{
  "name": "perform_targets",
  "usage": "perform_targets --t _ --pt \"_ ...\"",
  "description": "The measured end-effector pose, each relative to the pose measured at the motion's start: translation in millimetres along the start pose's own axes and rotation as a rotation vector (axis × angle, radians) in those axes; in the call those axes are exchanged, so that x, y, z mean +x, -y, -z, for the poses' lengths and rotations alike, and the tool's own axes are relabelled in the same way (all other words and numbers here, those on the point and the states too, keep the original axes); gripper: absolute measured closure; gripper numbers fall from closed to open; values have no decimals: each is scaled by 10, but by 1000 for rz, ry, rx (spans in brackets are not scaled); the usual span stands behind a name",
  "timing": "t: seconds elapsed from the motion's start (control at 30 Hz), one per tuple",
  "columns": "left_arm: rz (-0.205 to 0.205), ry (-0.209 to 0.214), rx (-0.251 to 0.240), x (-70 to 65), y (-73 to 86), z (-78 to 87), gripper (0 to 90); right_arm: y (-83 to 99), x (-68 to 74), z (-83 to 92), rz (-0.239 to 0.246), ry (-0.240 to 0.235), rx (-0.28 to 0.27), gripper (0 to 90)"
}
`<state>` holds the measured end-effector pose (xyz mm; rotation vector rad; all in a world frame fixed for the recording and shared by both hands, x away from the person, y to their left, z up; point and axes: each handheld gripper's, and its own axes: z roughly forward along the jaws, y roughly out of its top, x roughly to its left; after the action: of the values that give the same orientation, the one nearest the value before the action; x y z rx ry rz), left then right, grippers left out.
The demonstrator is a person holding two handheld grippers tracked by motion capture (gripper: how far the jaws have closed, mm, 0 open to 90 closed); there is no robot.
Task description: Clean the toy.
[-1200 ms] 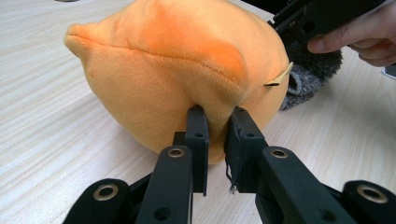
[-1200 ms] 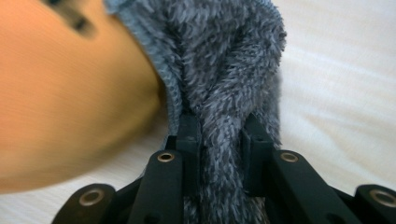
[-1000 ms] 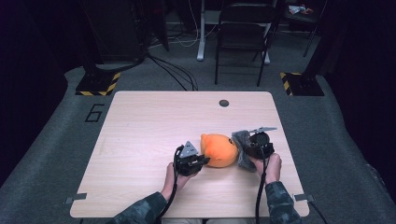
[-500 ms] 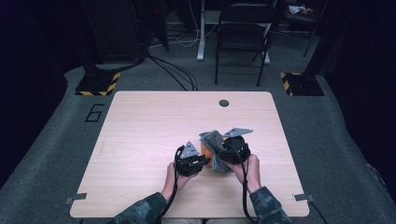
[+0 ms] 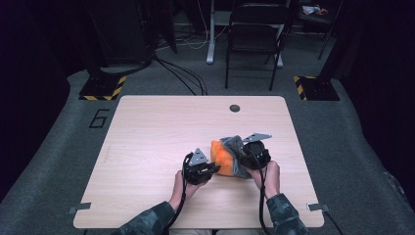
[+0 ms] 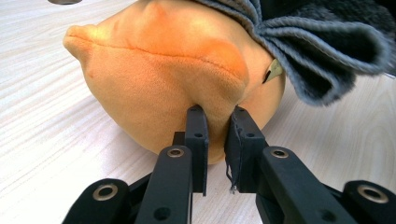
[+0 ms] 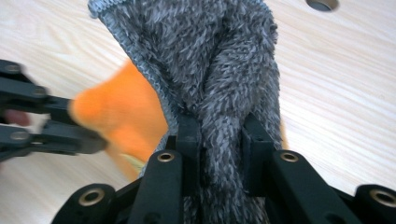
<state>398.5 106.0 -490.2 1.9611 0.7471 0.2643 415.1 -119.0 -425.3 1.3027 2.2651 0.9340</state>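
Orange plush pillow (image 5: 223,160) sits on the wooden bench (image 5: 147,147), near its front edge, right of centre, between the two grippers. Left gripper (image 6: 218,122) is at the pillow's left side, fingers (image 6: 198,135) narrow and pinched onto a fold of the orange fabric low on its near face; in the high view the same left gripper (image 5: 211,167) touches the pillow's left edge. Grey fuzzy cloth (image 7: 219,60) is draped over the pillow's top and right side (image 5: 234,147). Right gripper (image 7: 219,135) has its fingers (image 7: 189,140) clamped on a bunched ridge of that grey cloth, cloth filling the gap between them; from above it sits (image 5: 247,161) just right of the pillow. Orange shows under the lifted grey edge in the right gripper view, slightly blurred. Round dark hole (image 5: 234,107) in the bench lies well behind the pillow. Both hands at the bench's near edge.
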Motion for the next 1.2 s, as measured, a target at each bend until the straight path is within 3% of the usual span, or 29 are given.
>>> perform_targets --t 0.37,0.53,0.6,0.73,0.83,0.93,1.0,1.13,1.2 --pt "-7 2 4 -2 0 -1 796 142 -323 -96 -82 40 46 733" --pt "-7 2 4 -6 0 -2 795 193 -390 -155 -100 57 70 732" --pt "-6 2 5 -2 2 -1 796 225 -428 -194 -89 85 88 732" --pt "-4 1 2 -4 2 -1 795 289 -480 -260 -120 95 121 732" --pt "7 2 -1 15 4 5 794 371 -551 -358 -138 113 188 731" --pt "11 4 -2 18 5 7 792 359 -599 -306 -155 121 173 731" --pt "13 5 -4 18 5 7 791 290 -611 -182 -144 115 110 731" --pt "9 3 -5 17 3 7 787 118 -476 81 -119 73 12 731" --pt "4 3 -6 19 3 8 782 66 -376 108 -94 30 1 731"
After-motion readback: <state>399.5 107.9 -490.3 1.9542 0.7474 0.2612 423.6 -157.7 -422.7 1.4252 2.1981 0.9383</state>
